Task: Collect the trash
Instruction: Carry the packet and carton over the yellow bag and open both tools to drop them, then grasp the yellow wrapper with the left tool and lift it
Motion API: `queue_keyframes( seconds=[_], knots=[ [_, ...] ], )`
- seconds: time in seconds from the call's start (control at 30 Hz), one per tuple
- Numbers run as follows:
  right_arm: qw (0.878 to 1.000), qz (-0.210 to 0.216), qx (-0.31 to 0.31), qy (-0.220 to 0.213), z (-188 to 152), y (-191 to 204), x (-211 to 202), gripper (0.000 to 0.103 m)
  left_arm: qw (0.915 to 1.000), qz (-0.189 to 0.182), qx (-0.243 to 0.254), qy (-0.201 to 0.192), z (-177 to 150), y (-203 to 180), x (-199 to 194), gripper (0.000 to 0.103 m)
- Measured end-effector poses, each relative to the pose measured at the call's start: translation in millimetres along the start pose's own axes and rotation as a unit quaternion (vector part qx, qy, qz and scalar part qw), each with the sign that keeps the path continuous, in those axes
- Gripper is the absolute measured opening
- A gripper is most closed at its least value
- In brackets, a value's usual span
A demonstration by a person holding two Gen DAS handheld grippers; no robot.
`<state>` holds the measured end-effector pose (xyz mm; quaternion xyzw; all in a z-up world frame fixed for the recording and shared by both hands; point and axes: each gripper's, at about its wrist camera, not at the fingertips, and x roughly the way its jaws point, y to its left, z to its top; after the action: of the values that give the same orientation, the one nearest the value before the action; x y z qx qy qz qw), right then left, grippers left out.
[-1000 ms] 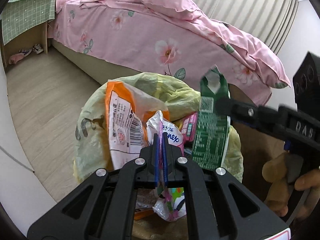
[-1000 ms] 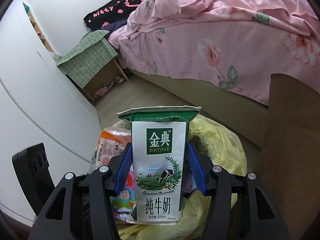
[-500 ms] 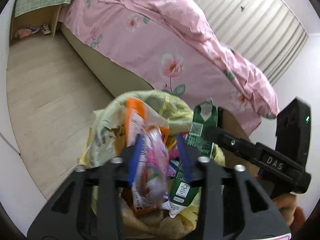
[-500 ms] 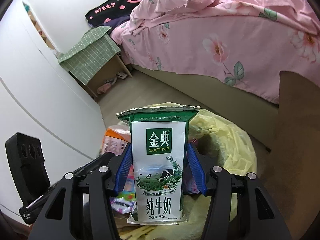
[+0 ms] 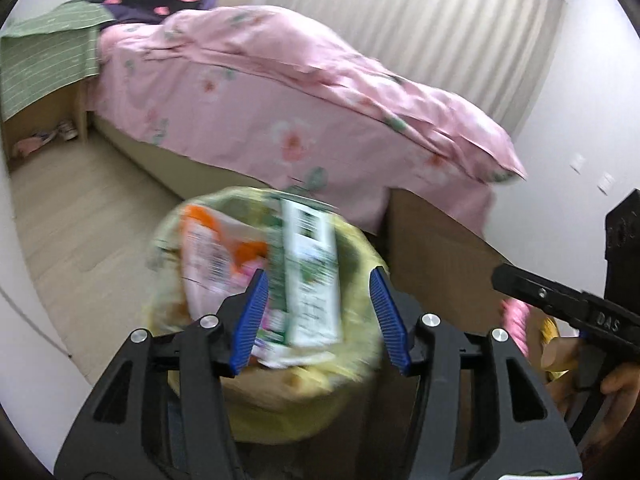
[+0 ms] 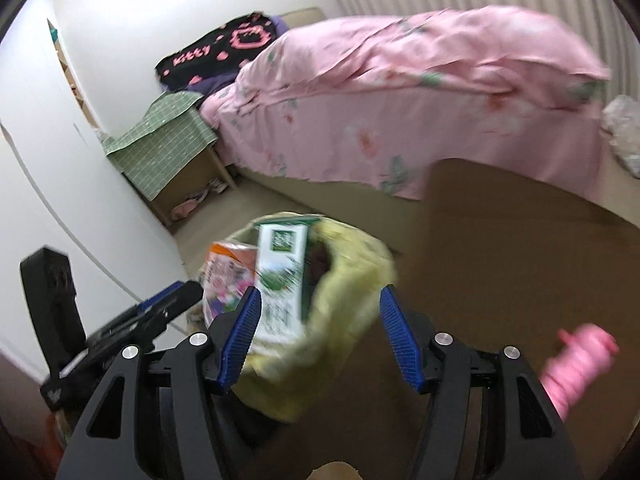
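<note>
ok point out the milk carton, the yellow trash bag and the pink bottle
milk carton [image 6: 280,280], right wrist view, front face
yellow trash bag [image 6: 352,280], right wrist view, right side of rim
pink bottle [image 6: 576,360], right wrist view, body

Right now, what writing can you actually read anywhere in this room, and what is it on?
"DAS": on the right gripper arm.
"Kitty": on the black blanket on the bed.
Milk carton and orange packet in the yellow bag: print too blurred to read.

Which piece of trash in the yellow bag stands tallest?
The green and white milk carton; it stands upright above the orange packet beside it in the bag.
</note>
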<state>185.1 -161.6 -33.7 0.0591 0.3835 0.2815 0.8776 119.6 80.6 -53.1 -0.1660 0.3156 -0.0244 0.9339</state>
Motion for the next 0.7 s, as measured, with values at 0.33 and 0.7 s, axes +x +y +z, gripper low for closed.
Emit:
queue_keyframes(
  seconds=[0.33,0.7],
  knots=[
    [0.978,-0.196,0.012,-0.069,-103.5,-66.5,-152.7,0.058,0.9861,-0.107,0.120,0.042,-36.1,-115.5,-10.7,0.051],
    [0.953,-0.274,0.095,-0.084,-205.0,-139.4,-243.3,0.058,0.9216,-0.274,0.240,0.133,-88.1,-251.1,3.6,0.056]
  ],
)
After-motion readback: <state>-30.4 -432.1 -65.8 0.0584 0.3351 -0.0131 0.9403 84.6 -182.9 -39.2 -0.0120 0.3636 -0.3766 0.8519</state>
